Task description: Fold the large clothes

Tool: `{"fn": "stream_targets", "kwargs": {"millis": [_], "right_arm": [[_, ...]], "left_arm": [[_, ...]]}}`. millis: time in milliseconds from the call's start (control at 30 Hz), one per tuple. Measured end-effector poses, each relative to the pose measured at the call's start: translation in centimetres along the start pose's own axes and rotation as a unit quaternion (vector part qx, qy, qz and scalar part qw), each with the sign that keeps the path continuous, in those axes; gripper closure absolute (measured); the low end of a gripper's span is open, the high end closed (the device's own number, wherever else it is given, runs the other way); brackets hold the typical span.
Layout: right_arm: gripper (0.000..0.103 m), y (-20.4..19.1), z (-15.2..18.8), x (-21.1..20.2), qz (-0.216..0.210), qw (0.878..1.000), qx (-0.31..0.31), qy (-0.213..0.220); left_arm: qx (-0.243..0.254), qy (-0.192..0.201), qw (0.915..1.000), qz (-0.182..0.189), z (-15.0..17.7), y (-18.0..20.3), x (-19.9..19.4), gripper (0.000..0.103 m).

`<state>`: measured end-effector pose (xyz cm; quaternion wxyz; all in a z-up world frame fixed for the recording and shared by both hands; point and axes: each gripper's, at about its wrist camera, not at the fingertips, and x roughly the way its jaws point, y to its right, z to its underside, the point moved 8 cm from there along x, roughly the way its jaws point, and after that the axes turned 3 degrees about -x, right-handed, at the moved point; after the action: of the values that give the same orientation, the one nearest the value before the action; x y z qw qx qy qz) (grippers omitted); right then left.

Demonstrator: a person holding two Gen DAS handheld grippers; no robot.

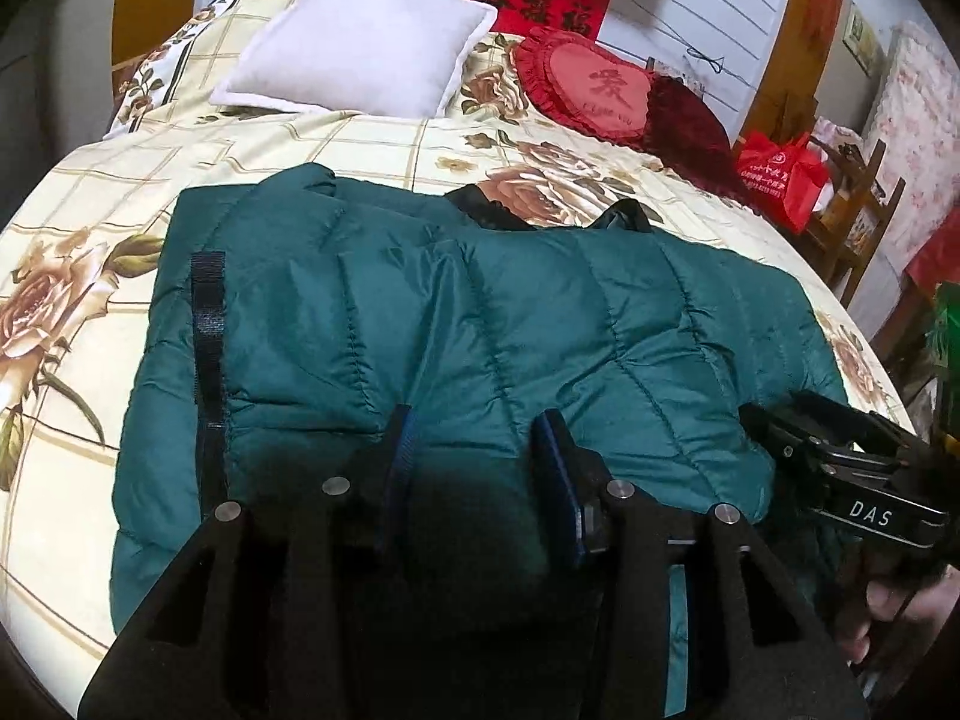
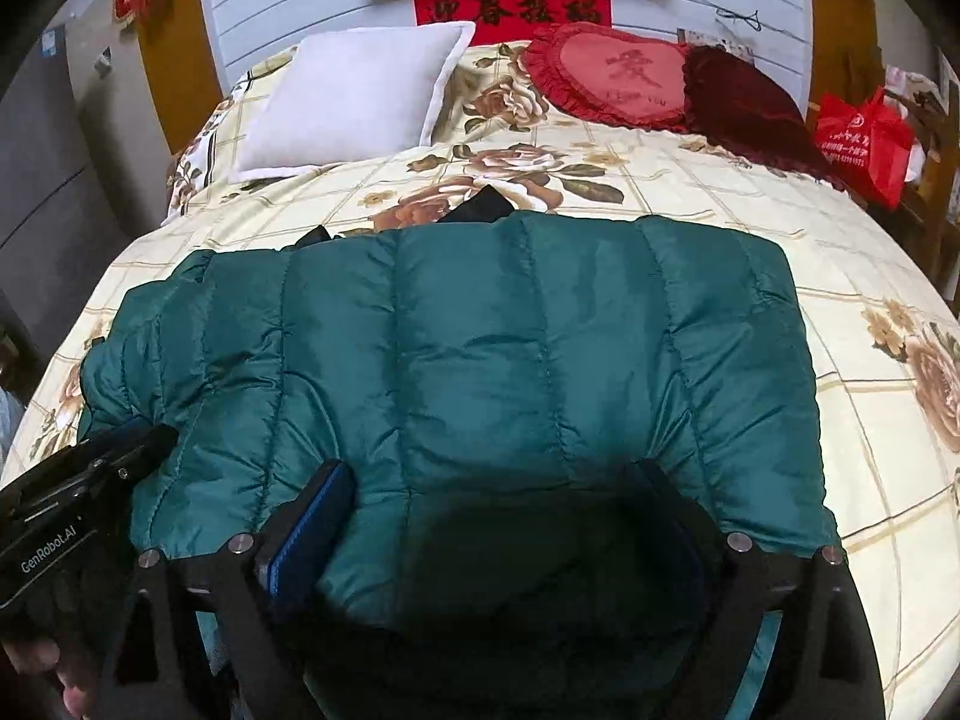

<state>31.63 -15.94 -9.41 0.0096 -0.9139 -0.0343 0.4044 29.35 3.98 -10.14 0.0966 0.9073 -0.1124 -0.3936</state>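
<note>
A teal quilted down jacket point(image 1: 468, 324) lies folded on the floral bed, its black lining showing at the far edge; it fills the middle of the right wrist view point(image 2: 480, 360). My left gripper point(image 1: 480, 450) is open, its blue-padded fingers resting on the jacket's near edge. My right gripper point(image 2: 492, 498) is open wide over the jacket's near right part. The right gripper also shows in the left wrist view point(image 1: 840, 462), and the left gripper shows in the right wrist view point(image 2: 90, 468), at the jacket's near left corner.
The floral bedspread point(image 1: 372, 144) surrounds the jacket. A white pillow point(image 1: 354, 42), a red heart cushion point(image 1: 594, 90) and a dark red cushion point(image 1: 684, 126) lie at the head. A red bag point(image 1: 780, 174) sits on a wooden chair at the right.
</note>
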Motion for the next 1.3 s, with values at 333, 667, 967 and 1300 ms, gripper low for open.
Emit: {"fn": "stream_targets", "kwargs": {"millis": [333, 667, 967, 1300], "right_arm": [[0.003, 2.2, 0.4, 0.0, 0.015, 1.0, 0.005, -0.001], [0.0, 1.9, 0.6, -0.5, 0.017, 1.0, 0.002, 0.013], [0.0, 1.9, 0.6, -0.5, 0.019, 1.0, 0.0, 0.011], [0.0, 1.8, 0.6, -0.2, 0.026, 1.0, -0.005, 0.008]], "left_arm": [[-0.009, 0.001, 0.9997, -0.021, -0.2, -1.3, 0.3, 0.061], [-0.002, 0.003, 0.9998, -0.017, 0.0, -1.2, 0.5, 0.056], [0.014, 0.005, 0.9999, -0.004, 0.0, -0.1, 0.7, 0.037], [0.008, 0.006, 0.9996, 0.027, 0.0, 0.2, 0.6, 0.024]]}}
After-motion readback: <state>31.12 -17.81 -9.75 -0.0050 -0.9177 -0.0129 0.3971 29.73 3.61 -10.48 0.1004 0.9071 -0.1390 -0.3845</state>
